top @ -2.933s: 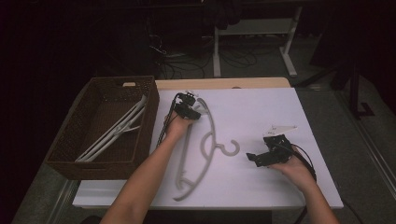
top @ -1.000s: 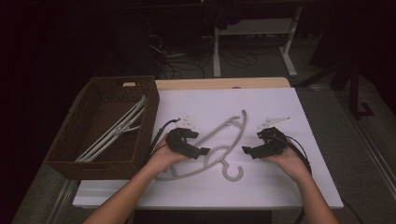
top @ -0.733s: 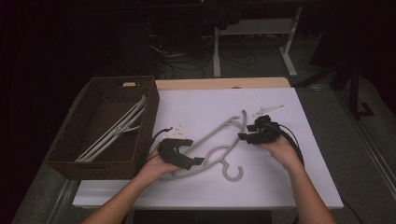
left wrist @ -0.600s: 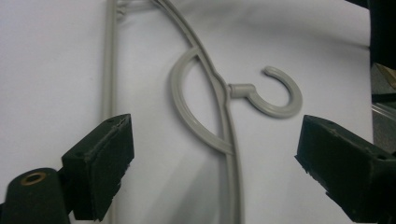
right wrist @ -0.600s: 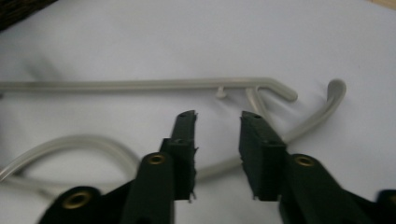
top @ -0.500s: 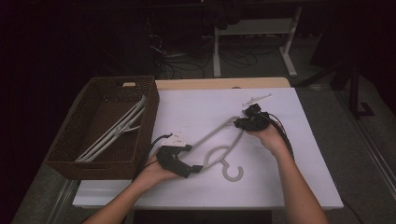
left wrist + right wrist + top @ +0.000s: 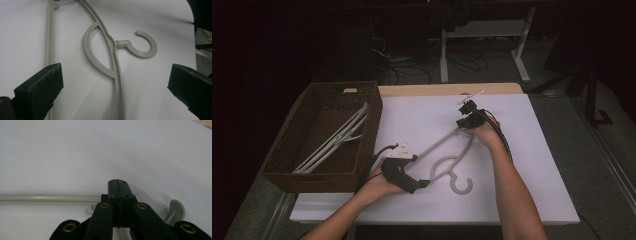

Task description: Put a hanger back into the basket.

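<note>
A grey plastic hanger (image 7: 437, 144) lies flat on the white table (image 7: 412, 115), its hook (image 7: 462, 186) toward the front edge. My left gripper (image 7: 418, 171) hovers over the hanger's near end. In the left gripper view its jaws have just been opening and stand wide apart (image 7: 115, 75). The hanger (image 7: 116, 62) lies on the table below and between them, untouched. My right gripper (image 7: 461, 123) is at the hanger's far end. Its jaws (image 7: 117, 185) have just closed and sit flush together over the end of the hanger's bar (image 7: 50, 199), with nothing visible between the tips.
A brown wicker basket (image 7: 282, 165) stands at the table's left edge with several pale hangers (image 7: 337, 140) lying in it. A wooden strip (image 7: 437, 89) runs along the table's far edge. Beyond it are dark floor, cables and a desk frame.
The right hand has travelled away from me to the hanger's far end and its jaws have shut. The left hand slid slightly nearer and stopped by the hanger's near end.
</note>
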Demonstrator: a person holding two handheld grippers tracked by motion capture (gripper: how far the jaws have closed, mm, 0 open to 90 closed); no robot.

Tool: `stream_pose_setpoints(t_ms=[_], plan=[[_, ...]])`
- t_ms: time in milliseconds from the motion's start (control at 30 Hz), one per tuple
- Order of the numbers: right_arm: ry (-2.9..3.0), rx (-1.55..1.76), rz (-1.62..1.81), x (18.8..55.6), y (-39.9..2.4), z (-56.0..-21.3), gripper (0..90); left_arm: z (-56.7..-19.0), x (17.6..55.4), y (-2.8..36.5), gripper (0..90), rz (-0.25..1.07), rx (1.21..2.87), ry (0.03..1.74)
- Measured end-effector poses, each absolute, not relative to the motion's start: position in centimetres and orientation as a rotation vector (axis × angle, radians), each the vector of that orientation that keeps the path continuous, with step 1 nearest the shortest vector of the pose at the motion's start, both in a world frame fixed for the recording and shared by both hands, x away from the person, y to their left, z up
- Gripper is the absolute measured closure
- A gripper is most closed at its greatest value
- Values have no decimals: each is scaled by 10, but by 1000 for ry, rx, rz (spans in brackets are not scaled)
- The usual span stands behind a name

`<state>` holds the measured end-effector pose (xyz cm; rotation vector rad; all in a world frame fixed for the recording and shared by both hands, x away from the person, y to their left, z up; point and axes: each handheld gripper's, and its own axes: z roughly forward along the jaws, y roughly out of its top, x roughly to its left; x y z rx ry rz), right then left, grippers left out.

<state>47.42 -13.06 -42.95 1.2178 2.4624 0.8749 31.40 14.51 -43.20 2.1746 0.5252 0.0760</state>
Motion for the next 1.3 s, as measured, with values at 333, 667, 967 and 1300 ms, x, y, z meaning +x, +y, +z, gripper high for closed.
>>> stream_pose_setpoints(t_ms=[333,667,967,1300], plan=[[2485,1223,806,481,-124,-438,893,-436,312,139,8,69,2245,473],[2489,1238,801,483,-123,-440,894,-443,319,132,350,72,2356,438],[2491,1249,802,484,-122,-441,894,-447,323,117,637,39,2446,404],[2464,1216,791,479,-125,-433,830,-443,326,113,812,53,2492,433]])
